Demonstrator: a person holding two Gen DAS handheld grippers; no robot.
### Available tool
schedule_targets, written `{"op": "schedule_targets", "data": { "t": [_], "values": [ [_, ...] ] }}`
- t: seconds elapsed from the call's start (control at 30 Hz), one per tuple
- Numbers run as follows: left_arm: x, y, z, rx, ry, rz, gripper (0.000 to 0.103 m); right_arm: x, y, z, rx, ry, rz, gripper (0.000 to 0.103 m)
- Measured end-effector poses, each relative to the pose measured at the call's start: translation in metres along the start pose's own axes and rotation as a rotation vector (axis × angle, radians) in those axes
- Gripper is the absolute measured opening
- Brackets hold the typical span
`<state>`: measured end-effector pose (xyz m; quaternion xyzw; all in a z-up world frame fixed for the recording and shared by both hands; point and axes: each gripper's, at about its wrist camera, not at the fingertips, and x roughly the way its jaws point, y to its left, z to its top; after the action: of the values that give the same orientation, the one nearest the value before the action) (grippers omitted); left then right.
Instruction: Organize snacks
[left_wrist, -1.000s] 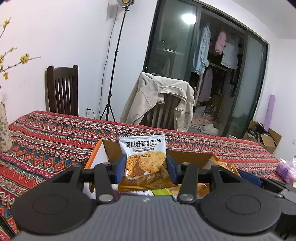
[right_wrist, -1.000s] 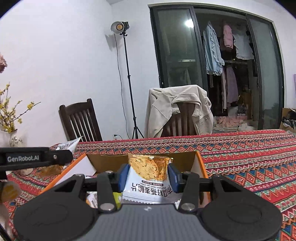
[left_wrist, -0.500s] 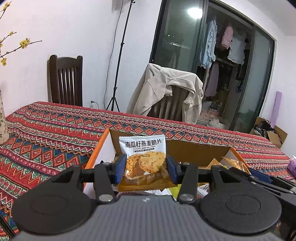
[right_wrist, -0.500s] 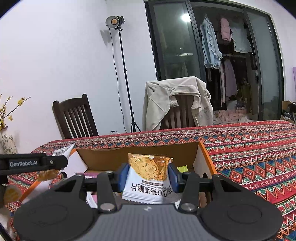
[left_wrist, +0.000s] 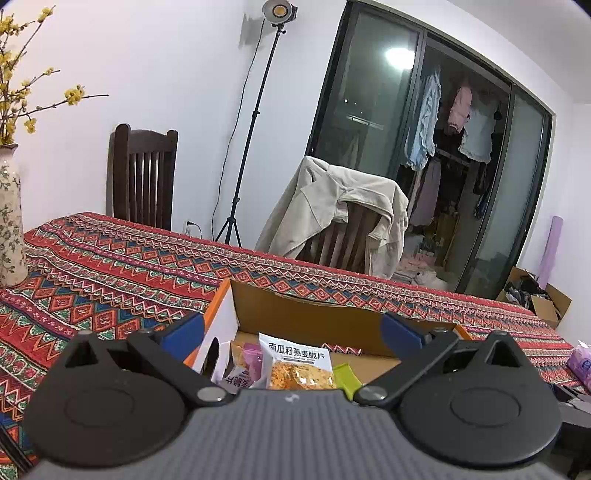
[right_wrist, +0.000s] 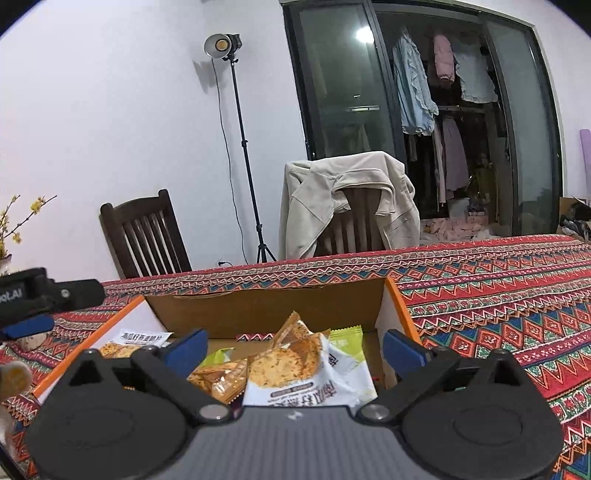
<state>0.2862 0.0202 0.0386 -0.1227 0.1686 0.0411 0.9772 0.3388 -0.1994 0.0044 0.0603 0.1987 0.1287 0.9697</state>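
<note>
- The oat crisp packets lie inside the cardboard box (left_wrist: 295, 306): one packet (left_wrist: 295, 363) rests label-up near the box's left side, and another oat crisp packet (right_wrist: 299, 373) lies label-down on the heap nearer the right wall.
- Around them sit other snacks: a pink packet (left_wrist: 251, 356), a green packet (right_wrist: 345, 338), an orange crisp packet (right_wrist: 218, 376).
- The left gripper (left_wrist: 291, 332) hangs over the box with its jaws spread wide and nothing between them.
- The right gripper (right_wrist: 295, 343) is likewise wide apart and empty above the heap.
- Judged from this, both packets are delivered; the box holds a loose pile, not neat rows.
- What is left is hard to tell: the patterned tablecloth (right_wrist: 498, 295) shows no stray snacks in view, though a pink pack (left_wrist: 580, 360) sits at the table's far right edge.
- Tidying the pile may remain.
</note>
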Motion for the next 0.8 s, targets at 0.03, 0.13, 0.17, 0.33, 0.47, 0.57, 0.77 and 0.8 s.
{"op": "schedule_targets", "data": {
  "t": [0.03,0.13,0.17,0.33,0.47,0.57,0.77,0.8],
  "values": [
    [-0.002,0.0,0.001,0.002,-0.004,0.002,0.103,-0.001,0.0,-0.001,0.0,0.0,-0.001,0.103],
    [-0.009,-0.002,0.003,0.006,-0.019,-0.006,0.103,-0.004,0.001,-0.002,-0.007,-0.001,0.002,0.103],
    [-0.013,-0.002,0.004,0.004,-0.023,-0.014,0.103,-0.006,0.001,-0.002,-0.011,-0.004,0.003,0.103],
    [-0.043,-0.008,0.01,0.006,-0.064,-0.056,0.103,-0.027,0.009,0.0,-0.033,-0.03,0.0,0.103],
    [-0.075,-0.011,0.01,0.018,-0.084,-0.071,0.103,-0.054,0.015,0.004,-0.037,-0.046,-0.003,0.103],
    [-0.099,-0.008,0.001,0.041,-0.094,-0.074,0.103,-0.076,0.018,-0.002,-0.051,-0.047,-0.002,0.103],
    [-0.138,0.011,-0.02,0.063,-0.075,-0.058,0.103,-0.115,0.018,-0.026,-0.065,-0.014,0.029,0.103],
    [-0.145,0.014,-0.024,0.066,-0.072,-0.054,0.103,-0.12,0.019,-0.03,-0.066,-0.007,0.03,0.103]
  ]
}}
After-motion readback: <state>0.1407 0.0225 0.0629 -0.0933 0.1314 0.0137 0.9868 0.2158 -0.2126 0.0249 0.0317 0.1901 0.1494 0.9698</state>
